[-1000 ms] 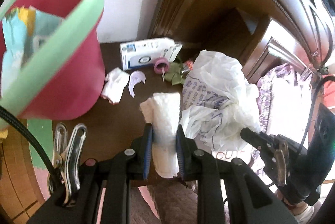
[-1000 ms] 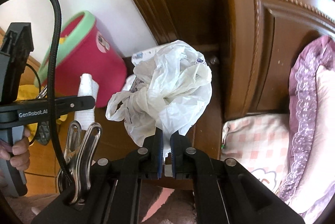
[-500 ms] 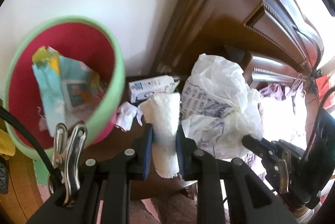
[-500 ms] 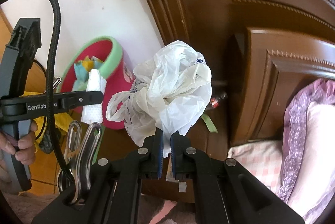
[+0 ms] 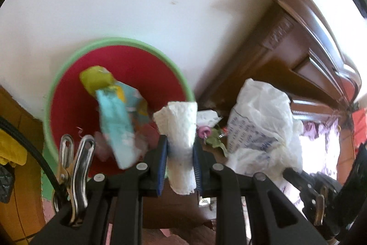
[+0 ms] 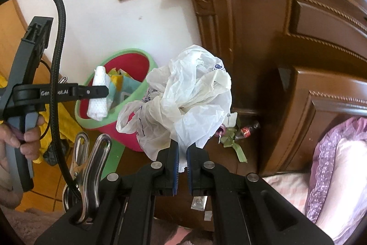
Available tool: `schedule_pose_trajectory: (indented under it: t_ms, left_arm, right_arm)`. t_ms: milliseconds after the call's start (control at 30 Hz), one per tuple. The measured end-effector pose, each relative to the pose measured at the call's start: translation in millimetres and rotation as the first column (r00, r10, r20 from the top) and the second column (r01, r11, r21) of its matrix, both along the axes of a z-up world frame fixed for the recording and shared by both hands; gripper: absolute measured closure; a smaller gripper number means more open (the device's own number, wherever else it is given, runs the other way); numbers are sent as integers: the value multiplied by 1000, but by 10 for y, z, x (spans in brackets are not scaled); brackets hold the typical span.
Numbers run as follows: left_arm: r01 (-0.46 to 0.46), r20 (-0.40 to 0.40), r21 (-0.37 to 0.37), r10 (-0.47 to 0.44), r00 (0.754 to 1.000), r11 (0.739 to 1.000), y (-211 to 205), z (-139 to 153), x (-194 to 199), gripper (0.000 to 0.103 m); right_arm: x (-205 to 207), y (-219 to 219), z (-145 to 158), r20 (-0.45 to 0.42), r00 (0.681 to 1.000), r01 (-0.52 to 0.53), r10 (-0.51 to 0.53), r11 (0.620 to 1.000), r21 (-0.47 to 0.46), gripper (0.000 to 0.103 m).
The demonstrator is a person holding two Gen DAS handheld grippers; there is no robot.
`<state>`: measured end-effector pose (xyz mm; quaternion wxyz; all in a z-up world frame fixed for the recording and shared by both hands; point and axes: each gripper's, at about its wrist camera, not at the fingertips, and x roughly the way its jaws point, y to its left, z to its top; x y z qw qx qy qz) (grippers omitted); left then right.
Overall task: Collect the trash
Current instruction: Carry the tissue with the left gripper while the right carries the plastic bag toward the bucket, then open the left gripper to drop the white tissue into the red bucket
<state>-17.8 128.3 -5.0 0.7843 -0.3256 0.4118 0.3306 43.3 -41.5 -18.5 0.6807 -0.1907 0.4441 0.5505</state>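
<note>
Carrying two pieces of trash toward the pink bin with the green rim (image 5: 119,42), which stands against the white wall just off the left edge of the dark wooden nightstand (image 6: 231,167). Left tongs (image 5: 180,154) clenched on a rolled white paper towel (image 5: 179,130), held upright over the bin's near rim. Right tongs (image 6: 182,163) nearly closed, pinching a crumpled white plastic bag (image 6: 190,98) by a fold at its bottom, the bag's bulk ballooning above the blue pads and hanging between bin and carved wooden headboard (image 6: 309,15). Already in the bin: a pale blue wrapper (image 5: 117,121) and something yellow-green (image 5: 96,80). Still waiting on the nightstand near its back edge: a small pink roll (image 5: 204,130), green scraps (image 6: 231,141), a white box partly hidden behind the towel (image 5: 206,116), a small bottle with a red label (image 6: 246,130).

Risks from here, as judgement only:
- Towel released too early, striking the rim and tumbling outside onto the floor.
- Thin grip on the bag, so a slip likely with any quick swing; light plastic apt to drift off target.
- Loose bag handle (image 6: 128,116) catching on the rim or the left tool's cable (image 6: 57,61).
- Both tools crowding one opening, risking a knock and a tipped bin.
</note>
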Motion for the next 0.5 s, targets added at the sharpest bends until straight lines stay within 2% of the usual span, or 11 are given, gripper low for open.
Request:
schedule_pose_trajectory:
  t_ms: [300,500]
  left_arm:
    - [-108,-16,23,108,994,994,367,-8,-366,82]
    - [-133,-25,15,133,991,991,531,-95,-501,82]
  right_arm:
    - [-214,203,113,43,998,-38,38,999,5,96]
    - [-326,349,142,60,997,-52,52,999,-4,96]
